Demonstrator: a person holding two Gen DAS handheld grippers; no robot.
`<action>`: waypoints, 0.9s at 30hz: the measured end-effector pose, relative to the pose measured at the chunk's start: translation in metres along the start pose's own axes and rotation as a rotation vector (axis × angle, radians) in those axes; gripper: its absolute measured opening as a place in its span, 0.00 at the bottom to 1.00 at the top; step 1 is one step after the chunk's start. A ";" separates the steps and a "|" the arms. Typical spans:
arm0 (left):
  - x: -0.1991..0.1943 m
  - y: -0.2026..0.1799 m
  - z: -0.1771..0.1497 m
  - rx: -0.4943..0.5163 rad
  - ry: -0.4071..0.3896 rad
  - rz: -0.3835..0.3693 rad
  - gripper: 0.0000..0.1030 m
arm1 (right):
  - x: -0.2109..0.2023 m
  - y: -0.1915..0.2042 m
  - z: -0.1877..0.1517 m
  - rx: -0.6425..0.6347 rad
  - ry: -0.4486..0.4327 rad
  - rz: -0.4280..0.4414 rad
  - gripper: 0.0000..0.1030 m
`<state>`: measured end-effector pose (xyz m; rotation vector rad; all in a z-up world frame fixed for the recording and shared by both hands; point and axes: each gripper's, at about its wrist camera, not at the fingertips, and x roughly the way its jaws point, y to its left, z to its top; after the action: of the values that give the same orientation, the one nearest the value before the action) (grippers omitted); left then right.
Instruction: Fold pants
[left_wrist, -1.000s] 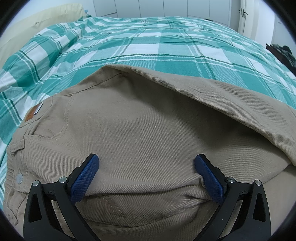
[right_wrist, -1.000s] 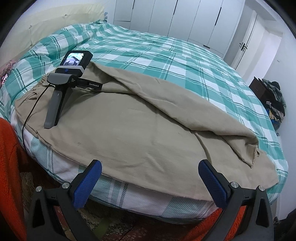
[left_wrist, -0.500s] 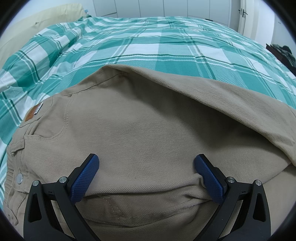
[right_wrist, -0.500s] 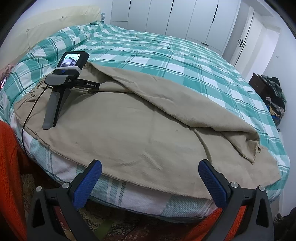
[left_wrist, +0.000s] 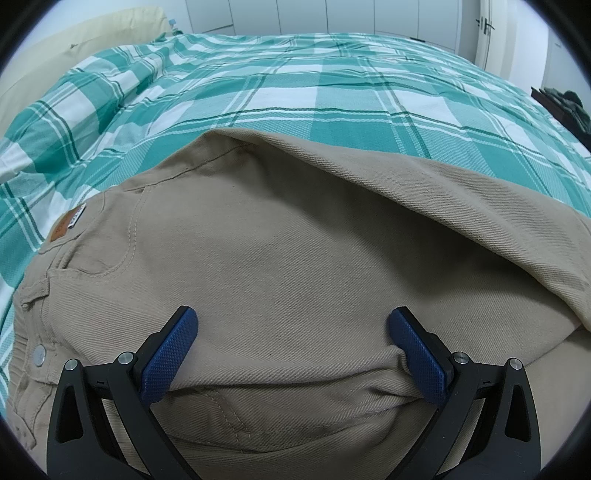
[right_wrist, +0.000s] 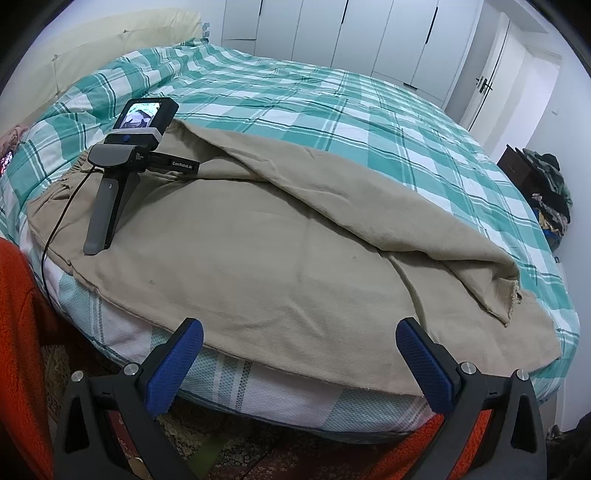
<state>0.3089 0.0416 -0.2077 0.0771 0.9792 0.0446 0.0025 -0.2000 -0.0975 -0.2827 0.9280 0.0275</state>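
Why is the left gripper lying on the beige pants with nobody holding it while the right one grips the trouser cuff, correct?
Partly. The right gripper grips nothing: the right wrist view shows its jaws open, short of the beige pants. The left gripper does lie there unheld.

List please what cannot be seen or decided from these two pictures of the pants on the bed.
- Left wrist view: the far legs of the pants run off the right edge.
- Right wrist view: the left gripper lies on the pants, its fingers hidden behind its own body.
- The brown waistband label: print too small.
- Lower leg: mostly covered by the folded upper one.
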 end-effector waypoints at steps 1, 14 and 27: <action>0.000 0.000 0.000 0.000 0.000 0.000 1.00 | 0.000 0.000 0.000 -0.001 0.001 0.000 0.99; 0.000 0.000 0.000 0.000 0.000 0.000 1.00 | 0.003 0.003 0.001 -0.006 0.011 -0.003 0.99; 0.000 0.000 0.000 0.000 0.000 0.000 1.00 | 0.006 0.005 0.001 -0.013 0.020 -0.003 0.99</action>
<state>0.3090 0.0416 -0.2077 0.0771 0.9792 0.0445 0.0066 -0.1957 -0.1025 -0.2964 0.9473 0.0279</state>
